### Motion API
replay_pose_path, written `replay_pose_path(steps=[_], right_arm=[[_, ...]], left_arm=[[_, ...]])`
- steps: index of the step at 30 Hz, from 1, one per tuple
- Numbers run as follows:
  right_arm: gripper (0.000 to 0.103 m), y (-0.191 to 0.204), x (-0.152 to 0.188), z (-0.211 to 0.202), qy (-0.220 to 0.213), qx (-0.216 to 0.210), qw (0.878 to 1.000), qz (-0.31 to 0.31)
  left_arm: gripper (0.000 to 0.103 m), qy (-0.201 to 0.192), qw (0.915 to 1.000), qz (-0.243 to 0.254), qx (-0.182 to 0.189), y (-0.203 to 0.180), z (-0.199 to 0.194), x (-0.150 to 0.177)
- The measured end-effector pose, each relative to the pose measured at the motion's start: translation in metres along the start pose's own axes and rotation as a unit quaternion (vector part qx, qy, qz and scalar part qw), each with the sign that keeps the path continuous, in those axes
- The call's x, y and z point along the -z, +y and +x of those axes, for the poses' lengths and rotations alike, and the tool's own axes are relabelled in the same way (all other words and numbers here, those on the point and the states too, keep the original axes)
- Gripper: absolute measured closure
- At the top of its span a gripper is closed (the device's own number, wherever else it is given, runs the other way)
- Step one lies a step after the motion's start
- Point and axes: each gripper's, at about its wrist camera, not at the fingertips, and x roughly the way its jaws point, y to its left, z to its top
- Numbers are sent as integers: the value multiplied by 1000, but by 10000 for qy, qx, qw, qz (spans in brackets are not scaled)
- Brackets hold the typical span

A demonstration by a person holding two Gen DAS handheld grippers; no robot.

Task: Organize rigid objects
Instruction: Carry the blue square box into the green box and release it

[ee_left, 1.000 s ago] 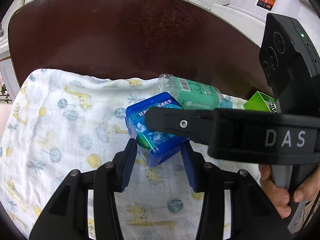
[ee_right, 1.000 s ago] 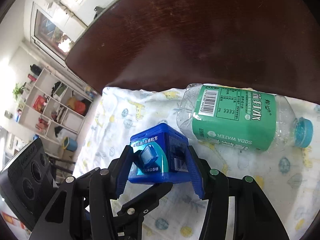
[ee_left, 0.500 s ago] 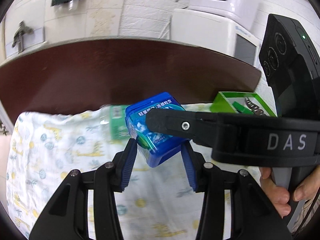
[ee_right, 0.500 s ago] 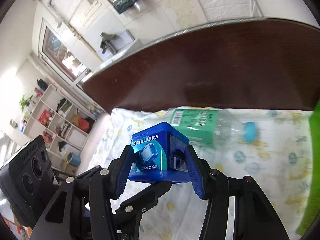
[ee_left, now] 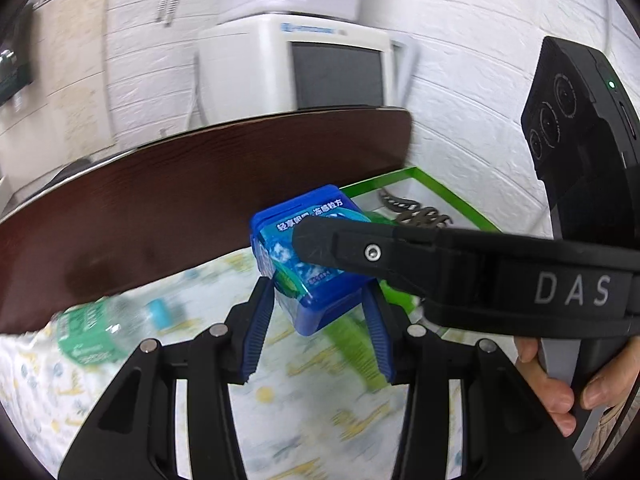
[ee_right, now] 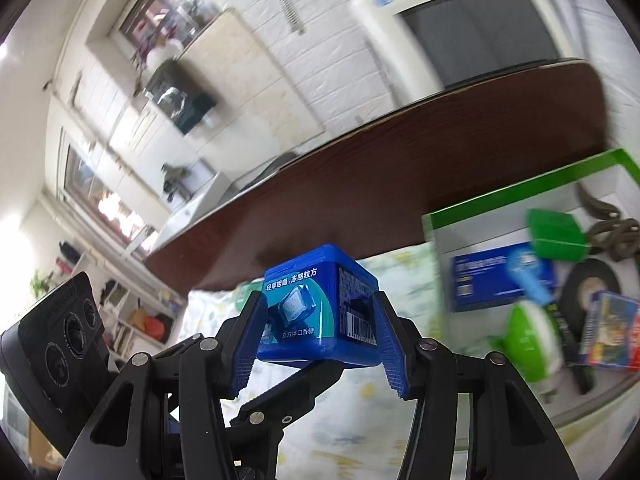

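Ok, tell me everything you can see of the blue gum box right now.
The blue gum box is a cube-like, glossy plastic container with rounded corners, a teal label with Chinese text and a barcode side. It is off the cloth, tilted, clamped by both the right gripper and the left gripper.

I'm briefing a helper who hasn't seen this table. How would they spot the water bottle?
Find the dark wooden table with the giraffe-print cloth on it. The bottle lies on its side on that cloth, near the bare wood. It is the only clear thing there, with a green label and a light blue cap.
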Motion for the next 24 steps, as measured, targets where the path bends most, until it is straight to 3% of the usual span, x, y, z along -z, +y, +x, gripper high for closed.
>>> replay_pose_path(steps=[6, 7, 10, 17, 24], right_arm=[[48, -54, -14, -35, -331, 204, 9985, 391], [48, -61, -15, -37, -370, 237, 9981, 442], [48, -82, -20, -46, -461, 302, 9967, 587], [48, -117, -26, -42, -445, 226, 9946, 911], [48, -127, -35, -16, -314, 54, 9950, 950]], left_arm=[[59, 189, 9990, 369, 160, -33, 43, -28], [59, 223, 9987, 417, 165, -54, 70, -40], [59, 319, 9977, 577, 170, -67, 93, -51], [59, 529, 9965, 636, 96, -69, 116, -52], [59, 633, 9969, 459, -37, -45, 131, -52]])
